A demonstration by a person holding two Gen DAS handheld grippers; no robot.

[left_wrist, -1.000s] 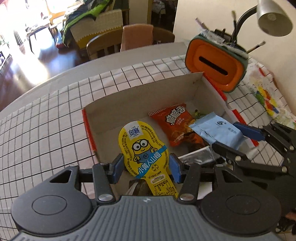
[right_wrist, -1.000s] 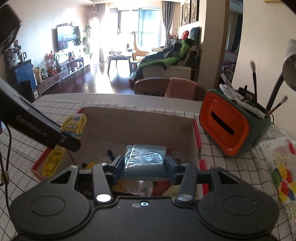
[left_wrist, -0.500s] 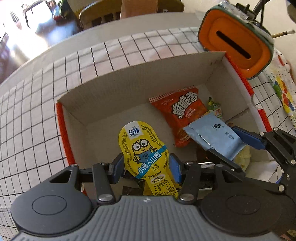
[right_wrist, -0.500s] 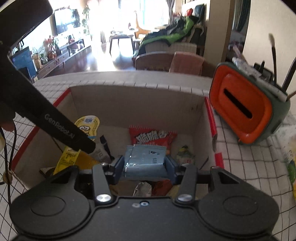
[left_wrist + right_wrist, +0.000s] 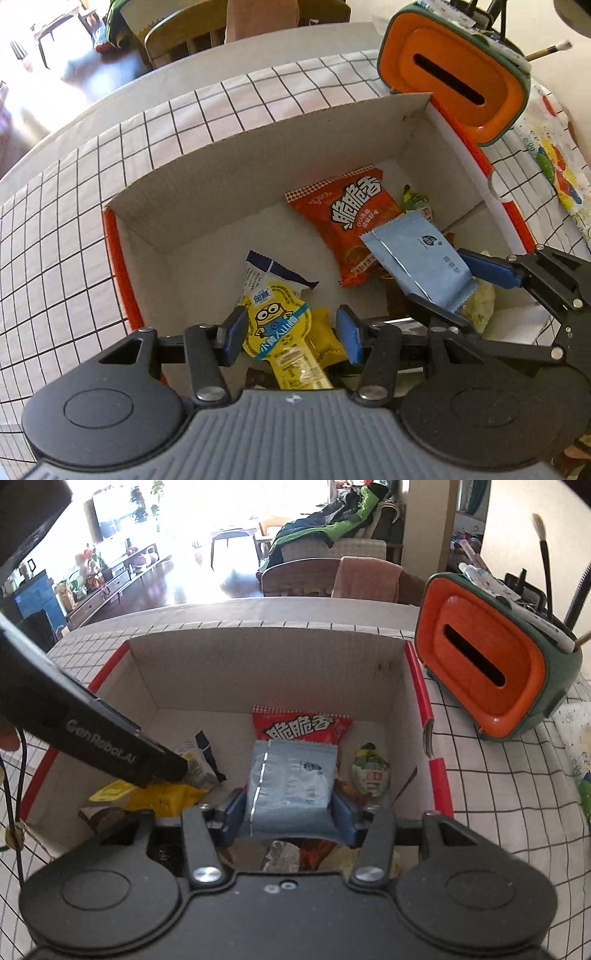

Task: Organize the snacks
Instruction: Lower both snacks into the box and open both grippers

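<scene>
A checked worktop carries the cardboard box. Over it the left hand-held gripper has released the yellow Minion snack (apparently dropped in), while the right hand-held gripper grasps the blue packet, ready for stowing.

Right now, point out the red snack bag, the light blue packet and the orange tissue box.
red snack bag [image 5: 351, 214], left wrist view, printed front.
light blue packet [image 5: 290, 782], right wrist view, flat face.
orange tissue box [image 5: 480, 672], right wrist view, orange front.
</scene>
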